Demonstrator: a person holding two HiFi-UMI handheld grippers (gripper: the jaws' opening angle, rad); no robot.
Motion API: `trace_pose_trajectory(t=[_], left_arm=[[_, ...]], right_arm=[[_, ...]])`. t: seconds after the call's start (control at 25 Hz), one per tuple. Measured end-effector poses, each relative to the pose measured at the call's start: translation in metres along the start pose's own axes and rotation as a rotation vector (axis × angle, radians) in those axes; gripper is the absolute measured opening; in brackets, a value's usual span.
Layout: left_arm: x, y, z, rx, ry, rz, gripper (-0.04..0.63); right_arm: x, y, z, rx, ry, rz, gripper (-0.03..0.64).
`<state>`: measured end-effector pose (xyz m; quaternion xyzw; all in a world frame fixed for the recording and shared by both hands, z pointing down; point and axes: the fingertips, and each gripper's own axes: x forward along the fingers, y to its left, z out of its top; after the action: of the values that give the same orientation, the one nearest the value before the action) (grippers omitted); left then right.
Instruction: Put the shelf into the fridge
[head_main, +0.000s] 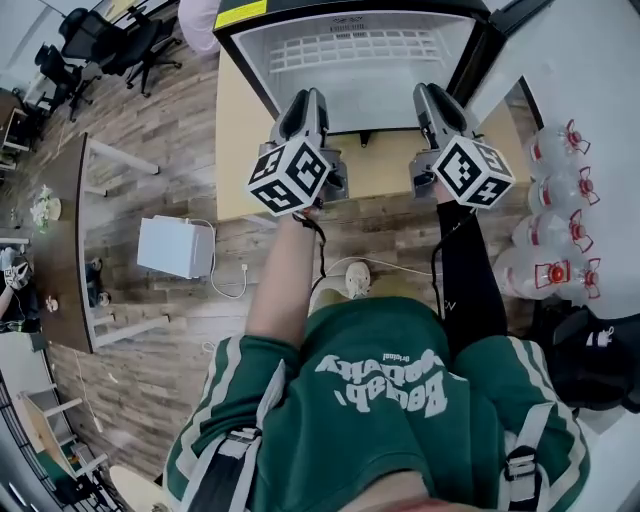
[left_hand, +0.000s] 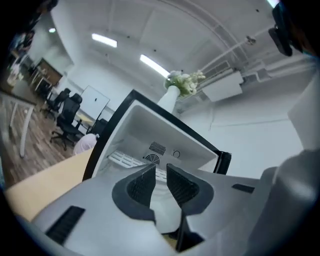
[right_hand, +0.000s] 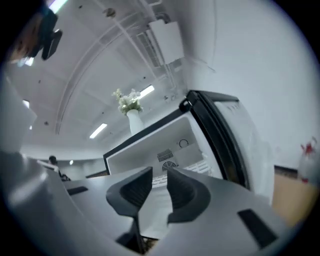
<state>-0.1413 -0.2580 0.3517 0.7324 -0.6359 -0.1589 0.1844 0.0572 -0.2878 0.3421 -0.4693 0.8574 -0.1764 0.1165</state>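
Note:
A small fridge (head_main: 250, 45) stands open on the wooden table, facing me. The white wire shelf (head_main: 345, 48) lies level inside it, near the back wall. My left gripper (head_main: 308, 100) and right gripper (head_main: 432, 95) hover side by side just in front of the opening, both pointing into it. In the left gripper view the gripper (left_hand: 161, 172) shows a narrow gap between its jaws with nothing in it, and the shelf (left_hand: 125, 159) is visible beyond. The right gripper (right_hand: 160, 175) looks the same, empty, with the shelf (right_hand: 192, 164) behind it.
The fridge door (head_main: 570, 60) hangs open at the right. Several water bottles (head_main: 555, 190) stand right of the table (head_main: 240, 150). A white box (head_main: 175, 247) sits on the floor at left. A vase of flowers (left_hand: 182, 85) stands on top of the fridge.

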Motion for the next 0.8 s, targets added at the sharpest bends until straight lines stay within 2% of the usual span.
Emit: trace_pose_trajectory(t=[0.16, 0.36, 0.56, 0.8], left_arm=[[-0.018, -0.034, 0.01, 0.235, 0.013, 0.036, 0.072], [-0.046, -0.078, 0.016, 0.43, -0.025, 0.058, 0.084], [-0.073, -0.112, 0.009, 0.507, -0.028, 0.037, 0.103], [-0.111, -0.133, 0.003, 0.594, -0.047, 0.036, 0.146]], right_arm=[[-0.021, 0.005, 0.018, -0.223, 0.035, 0.025, 0.103], [-0.047, 0.01, 0.039, -0.427, 0.045, 0.069, 0.117], [-0.08, 0.02, 0.051, -0.49, 0.03, 0.112, 0.146], [-0.112, 0.033, 0.039, -0.519, 0.037, 0.179, 0.181]])
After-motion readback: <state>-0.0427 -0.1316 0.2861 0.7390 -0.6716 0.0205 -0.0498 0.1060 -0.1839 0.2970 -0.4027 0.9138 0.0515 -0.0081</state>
